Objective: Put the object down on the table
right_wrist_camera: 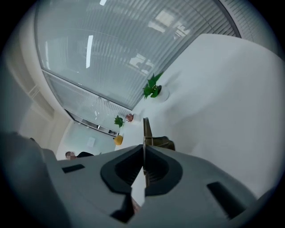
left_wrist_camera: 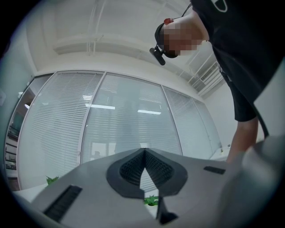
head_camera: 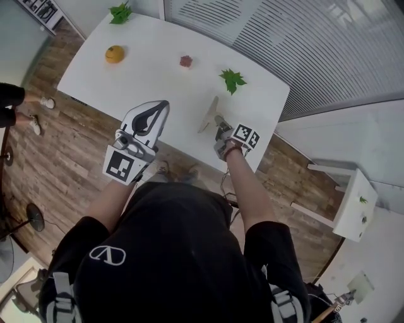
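My right gripper [head_camera: 218, 123] is shut on a thin, flat, olive-beige piece [head_camera: 207, 115] that stands on edge just above the white table [head_camera: 158, 88] near its front edge. In the right gripper view that piece [right_wrist_camera: 145, 129] pokes out edge-on past the closed gripper [right_wrist_camera: 143, 149]; whether it touches the table cannot be told. My left gripper [head_camera: 165, 105] is held above the table's front edge with its jaws shut and nothing between them. The left gripper [left_wrist_camera: 143, 150] points up at window blinds.
On the table lie an orange fruit [head_camera: 114, 53], a small red thing [head_camera: 185, 61] and two green leafy sprigs [head_camera: 232, 79] [head_camera: 120, 12]. A white side table [head_camera: 356, 202] stands at the right. A person's arm [head_camera: 9, 104] shows at the left edge.
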